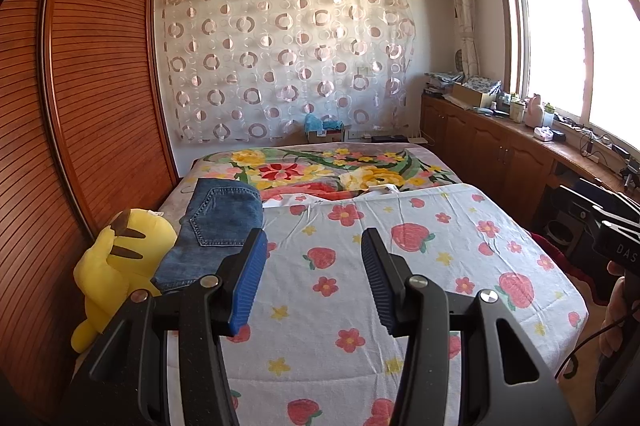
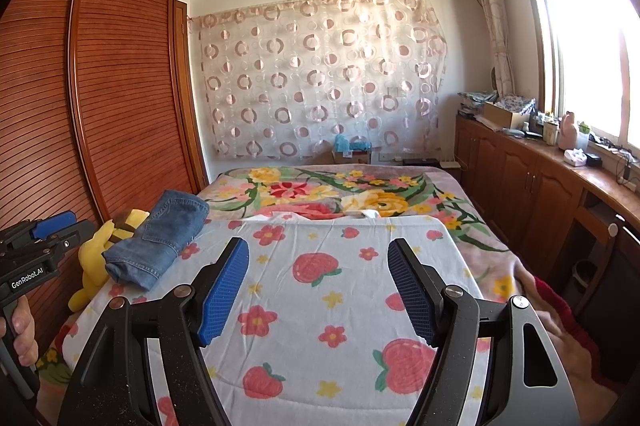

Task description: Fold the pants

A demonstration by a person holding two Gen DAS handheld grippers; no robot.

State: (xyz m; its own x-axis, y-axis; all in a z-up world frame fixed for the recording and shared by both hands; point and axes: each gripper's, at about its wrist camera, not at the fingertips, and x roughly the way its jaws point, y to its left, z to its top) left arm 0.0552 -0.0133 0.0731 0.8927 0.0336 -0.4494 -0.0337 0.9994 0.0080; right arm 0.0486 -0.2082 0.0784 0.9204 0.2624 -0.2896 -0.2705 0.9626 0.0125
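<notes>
A: Where are the pants [image 1: 218, 226]?

B: Folded into a thick denim bundle, a back pocket facing up, at the left edge of the bed [image 1: 420, 306]. They lie partly on the strawberry-print sheet [image 1: 360, 306] and lean against the yellow plush toy [image 1: 116, 266] wedged between the bed and the slatted wooden wardrobe [image 1: 92, 85].

A: And the tongs?

B: Both stand apart with nothing between the blue pads. The left gripper [image 1: 314, 254] hovers over the sheet just right of the pants, not touching them. The right gripper [image 2: 318, 266] hangs over the middle of the same sheet, jaws wider than the left's.

A: Can each see the other?

B: Yes, at the margins. A hand [image 2: 20, 330] grips the left tool's handle at the left border of the right view (its blue pad shows there too).

A: Beyond the sheet?

B: A floral blanket [image 2: 320, 193] covers the far end of the bed, below a circle-patterned curtain [image 2: 320, 77]
</notes>
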